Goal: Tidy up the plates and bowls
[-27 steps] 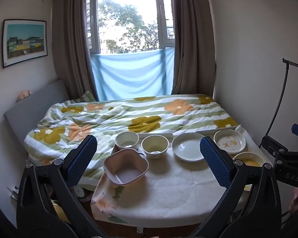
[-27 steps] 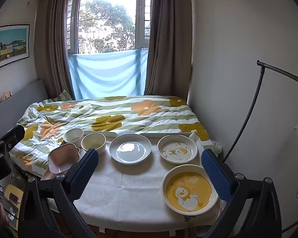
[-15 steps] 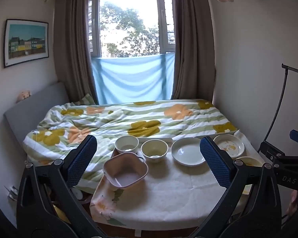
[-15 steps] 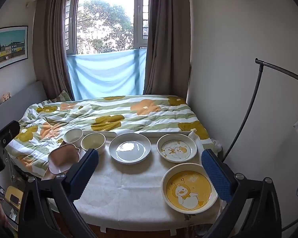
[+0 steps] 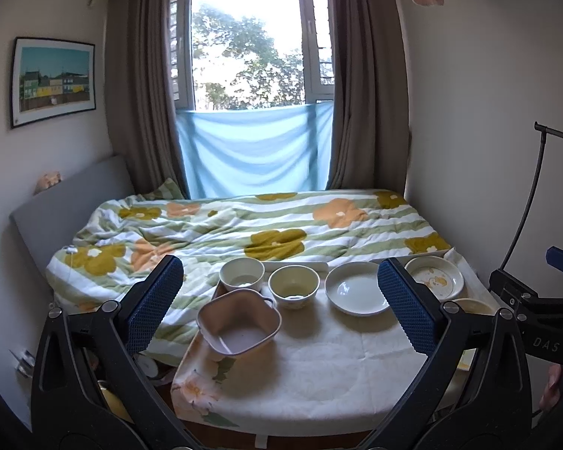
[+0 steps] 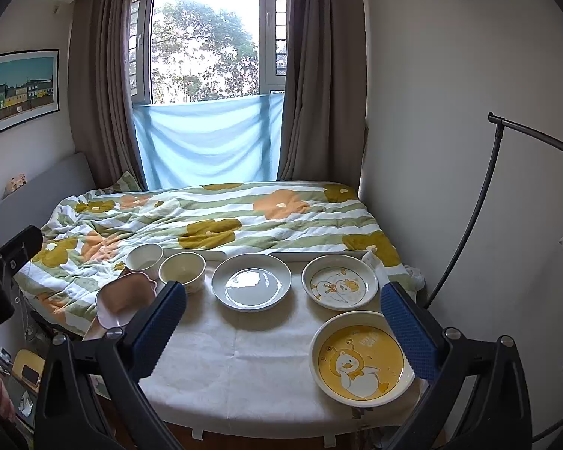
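On a small table with a white cloth (image 6: 244,356) stand a pink square bowl (image 5: 238,325) (image 6: 125,300), a white cup-bowl (image 5: 241,274) (image 6: 144,258), a cream bowl (image 5: 293,285) (image 6: 182,270), a plain white plate (image 5: 356,293) (image 6: 251,281), a white duck plate (image 5: 435,275) (image 6: 339,281) and a yellow duck plate (image 6: 360,358). My left gripper (image 5: 279,307) is open and empty, held above the table's front. My right gripper (image 6: 281,326) is open and empty, also back from the dishes. The right gripper's body shows at the left wrist view's right edge (image 5: 536,311).
A bed with a flowered quilt (image 6: 214,221) lies right behind the table. A window with curtains (image 5: 251,48) is beyond it. A black stand with a curved rod (image 6: 480,206) is at the right by the wall. Clutter lies on the floor at the left (image 6: 26,367).
Both views have shifted slightly; the left view has tilted up, so the dishes sit lower and smaller. No dish has moved. Both grippers stay open.
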